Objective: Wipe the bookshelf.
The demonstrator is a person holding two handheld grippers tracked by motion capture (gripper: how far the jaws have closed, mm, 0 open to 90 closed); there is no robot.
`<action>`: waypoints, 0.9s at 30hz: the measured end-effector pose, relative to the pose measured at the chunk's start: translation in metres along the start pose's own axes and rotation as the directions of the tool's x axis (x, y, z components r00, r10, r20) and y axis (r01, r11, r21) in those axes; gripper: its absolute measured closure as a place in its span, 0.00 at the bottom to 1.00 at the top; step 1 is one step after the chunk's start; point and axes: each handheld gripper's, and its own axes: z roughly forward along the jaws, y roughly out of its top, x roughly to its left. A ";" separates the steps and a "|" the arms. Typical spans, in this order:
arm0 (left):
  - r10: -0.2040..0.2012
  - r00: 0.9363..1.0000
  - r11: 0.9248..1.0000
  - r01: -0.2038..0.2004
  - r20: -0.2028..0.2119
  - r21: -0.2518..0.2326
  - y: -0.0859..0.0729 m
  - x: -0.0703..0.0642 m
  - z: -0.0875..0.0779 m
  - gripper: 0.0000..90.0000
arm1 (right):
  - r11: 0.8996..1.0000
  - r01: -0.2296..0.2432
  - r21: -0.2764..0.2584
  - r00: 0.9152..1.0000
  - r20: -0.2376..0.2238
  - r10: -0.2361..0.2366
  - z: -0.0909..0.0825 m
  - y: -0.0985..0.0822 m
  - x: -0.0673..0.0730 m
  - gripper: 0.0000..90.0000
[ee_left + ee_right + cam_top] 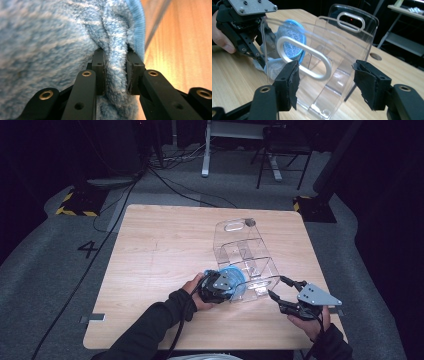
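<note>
Blue cloth (pixel 75 37) in left gripper (pixel 116 72), prob. against clear organiser (pixel 245 255)

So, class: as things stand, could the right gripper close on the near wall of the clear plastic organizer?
Probably yes. The right gripper is open, its jaws either side of the clear organizer, nothing between. The left gripper holds the blue cloth off to one side.

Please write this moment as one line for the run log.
left gripper: shut on blue cloth | right gripper: open at clear plastic organizer | cloth against organizer | on wooden table
</note>
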 end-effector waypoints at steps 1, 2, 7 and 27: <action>0.004 1.000 1.000 -0.004 -0.001 -0.005 0.001 -0.001 -0.003 0.83 | 1.000 0.003 -0.006 1.000 -0.008 -0.003 0.000 0.002 -0.001 0.40; 0.005 1.000 1.000 -0.005 -0.007 -0.010 0.001 -0.001 -0.005 0.83 | 1.000 0.010 -0.011 1.000 -0.017 -0.010 0.000 0.005 -0.002 0.39; -0.005 1.000 0.998 0.005 -0.010 -0.056 0.002 -0.002 -0.016 0.83 | 1.000 0.027 -0.014 0.999 -0.029 -0.028 -0.003 0.010 -0.010 0.36; -0.061 0.998 0.996 0.059 -0.030 -0.064 -0.041 -0.022 -0.075 0.82 | 0.999 0.044 0.015 0.993 -0.107 -0.042 0.018 0.014 -0.016 0.44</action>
